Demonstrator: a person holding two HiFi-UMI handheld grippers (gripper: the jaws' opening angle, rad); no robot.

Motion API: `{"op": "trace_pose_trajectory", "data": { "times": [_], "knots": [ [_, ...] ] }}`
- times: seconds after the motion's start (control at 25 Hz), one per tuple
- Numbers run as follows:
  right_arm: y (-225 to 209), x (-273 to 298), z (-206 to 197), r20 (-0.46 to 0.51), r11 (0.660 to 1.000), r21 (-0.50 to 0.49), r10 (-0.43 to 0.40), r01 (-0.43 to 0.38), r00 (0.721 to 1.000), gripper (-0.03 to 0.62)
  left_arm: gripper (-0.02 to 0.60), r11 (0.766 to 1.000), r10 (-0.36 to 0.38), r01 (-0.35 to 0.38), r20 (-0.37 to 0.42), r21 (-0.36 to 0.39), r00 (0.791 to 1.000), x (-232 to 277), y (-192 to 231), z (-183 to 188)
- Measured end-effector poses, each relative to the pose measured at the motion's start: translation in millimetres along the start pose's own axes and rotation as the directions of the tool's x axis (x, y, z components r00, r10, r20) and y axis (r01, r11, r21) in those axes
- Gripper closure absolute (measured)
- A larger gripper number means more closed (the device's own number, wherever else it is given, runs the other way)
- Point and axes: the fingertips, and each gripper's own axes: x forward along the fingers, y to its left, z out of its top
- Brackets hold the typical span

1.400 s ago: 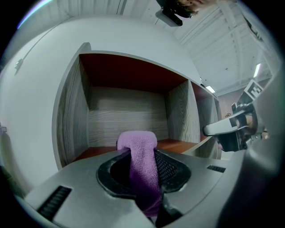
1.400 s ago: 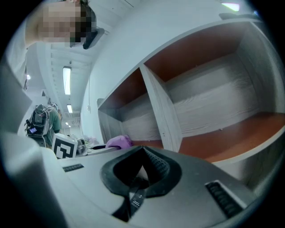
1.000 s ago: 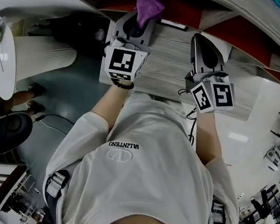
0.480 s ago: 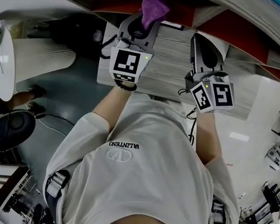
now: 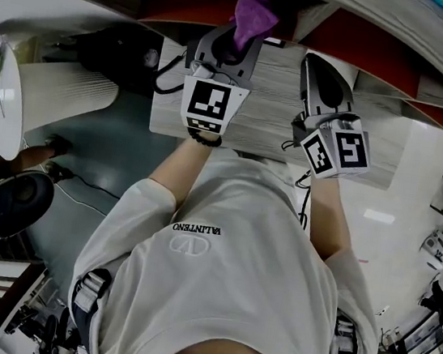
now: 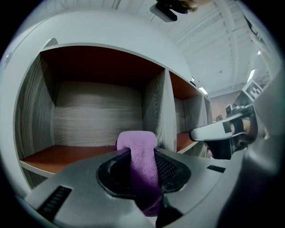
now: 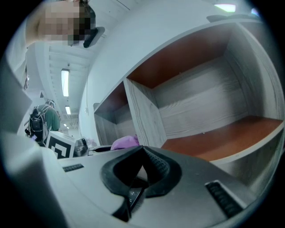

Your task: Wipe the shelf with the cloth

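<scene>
A purple cloth [image 5: 254, 17] sticks out of my left gripper [image 5: 234, 41], which is shut on it; in the left gripper view the cloth [image 6: 141, 165] hangs pinched between the jaws in front of a shelf compartment [image 6: 95, 109] with a reddish-brown floor and grey wood-grain walls. My right gripper [image 5: 324, 74] is shut with nothing in it, held to the right of the left one. In the right gripper view the jaws [image 7: 141, 156] meet before another compartment [image 7: 213, 111], and the cloth [image 7: 125, 142] shows at the left.
The shelf unit [image 5: 283, 91] has a grey wood-grain top and upright dividers [image 6: 156, 113] between compartments. A white round table [image 5: 0, 92] stands at the left, a ribbed white panel [image 5: 66, 89] beside it. A seated person [image 5: 28, 155] is at the far left.
My left gripper has moved rightward and deeper toward the shelf with the cloth. The right gripper has hardly moved.
</scene>
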Motion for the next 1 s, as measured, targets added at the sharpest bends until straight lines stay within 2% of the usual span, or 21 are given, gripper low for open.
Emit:
{"op": "trace_pose_trajectory", "data": {
  "times": [0.6, 1.0],
  "knots": [
    [-15, -12, 3, 0.008, 1.0, 0.009, 0.008, -0.008, 1.0, 0.595, 0.492, 0.999, -0.054, 0.054, -0.028, 0.003, 0.998, 18, -37, 2],
    [-13, -16, 11, 0.023, 1.0, 0.006, 0.015, -0.015, 1.0, 0.595, 0.492, 0.994, -0.084, 0.088, -0.057, 0.07, 0.995, 19, -43, 8]
  ]
}}
